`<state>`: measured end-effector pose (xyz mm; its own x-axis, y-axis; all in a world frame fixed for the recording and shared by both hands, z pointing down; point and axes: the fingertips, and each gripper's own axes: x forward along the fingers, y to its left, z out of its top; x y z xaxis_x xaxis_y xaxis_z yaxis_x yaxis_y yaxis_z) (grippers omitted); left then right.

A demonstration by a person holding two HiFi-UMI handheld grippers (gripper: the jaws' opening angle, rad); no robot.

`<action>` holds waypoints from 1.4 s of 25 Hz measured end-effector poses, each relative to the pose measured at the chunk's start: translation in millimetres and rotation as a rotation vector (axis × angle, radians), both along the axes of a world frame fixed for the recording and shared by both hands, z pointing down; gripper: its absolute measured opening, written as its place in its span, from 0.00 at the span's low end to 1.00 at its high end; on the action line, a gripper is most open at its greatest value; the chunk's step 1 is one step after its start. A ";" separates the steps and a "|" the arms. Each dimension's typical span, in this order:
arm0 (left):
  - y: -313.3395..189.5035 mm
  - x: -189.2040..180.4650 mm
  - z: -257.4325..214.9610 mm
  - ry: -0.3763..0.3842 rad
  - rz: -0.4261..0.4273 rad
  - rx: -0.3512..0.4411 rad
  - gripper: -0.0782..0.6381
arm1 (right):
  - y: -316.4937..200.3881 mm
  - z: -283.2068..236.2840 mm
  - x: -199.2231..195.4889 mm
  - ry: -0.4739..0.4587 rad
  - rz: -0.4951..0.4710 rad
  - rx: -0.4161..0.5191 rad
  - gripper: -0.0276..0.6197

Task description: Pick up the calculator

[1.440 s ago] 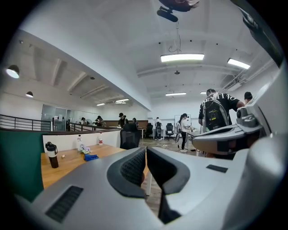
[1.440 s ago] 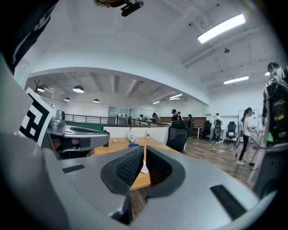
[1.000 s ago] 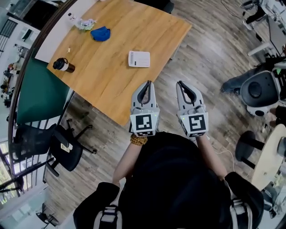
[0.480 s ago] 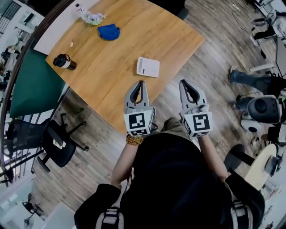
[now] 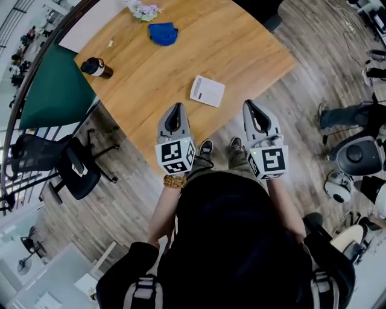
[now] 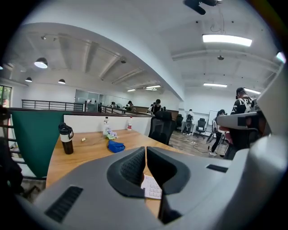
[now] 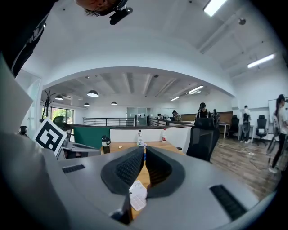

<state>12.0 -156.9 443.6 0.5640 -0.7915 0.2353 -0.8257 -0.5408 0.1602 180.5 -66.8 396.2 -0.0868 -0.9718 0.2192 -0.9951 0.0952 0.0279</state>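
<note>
The white calculator (image 5: 207,91) lies flat on the wooden table (image 5: 151,78), near its front edge. My left gripper (image 5: 175,107) hovers over that edge, just left of and below the calculator, jaws shut and empty. At the table's rim, to the right of the calculator, my right gripper (image 5: 249,104) is also shut and holds nothing. In the left gripper view the calculator (image 6: 152,187) shows low behind the closed left gripper (image 6: 146,150). The right gripper view shows the calculator (image 7: 137,196) below the shut right gripper (image 7: 145,149).
A blue cloth (image 5: 163,33), a dark tumbler (image 5: 96,67) and a small bunch of flowers (image 5: 145,11) sit at the table's far side. A green partition (image 5: 51,84) and a black office chair (image 5: 66,172) stand left. Round grey machines (image 5: 356,156) stand on the floor at right.
Both grippers have advanced from over the floor up to the table's front edge, still shut. The calculator now lies just ahead, between them.
</note>
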 end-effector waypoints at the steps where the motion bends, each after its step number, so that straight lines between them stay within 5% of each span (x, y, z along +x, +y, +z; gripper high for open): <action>1: 1.7 5.8 1.4 -0.006 -0.011 -0.012 0.15 | -3.7 -2.5 6.7 -0.004 -0.014 0.007 0.07; 8: 13.8 70.6 -16.4 -0.008 -0.053 -0.007 0.15 | -20.6 3.2 73.2 -0.054 -0.106 -0.008 0.07; 16: 46.7 82.3 10.4 -0.077 -0.169 -0.073 0.15 | -37.6 9.8 108.7 -0.085 -0.193 -0.021 0.06; 23: 28.7 61.6 61.6 -0.093 -0.213 -0.177 0.15 | -51.2 22.5 109.2 -0.072 -0.215 -0.077 0.06; 29: -22.0 47.1 65.9 -0.069 -0.191 -0.113 0.15 | -75.4 20.5 87.8 -0.064 -0.250 -0.077 0.06; 35: -59.2 4.7 82.4 -0.002 -0.271 -0.103 0.15 | -118.8 26.2 44.8 -0.030 -0.337 -0.110 0.06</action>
<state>16.7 -216.1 526.0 0.3347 -0.8854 0.3226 -0.9383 -0.2814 0.2012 225.3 -185.6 422.3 -0.4065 -0.8581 0.3136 -0.9075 0.4190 -0.0299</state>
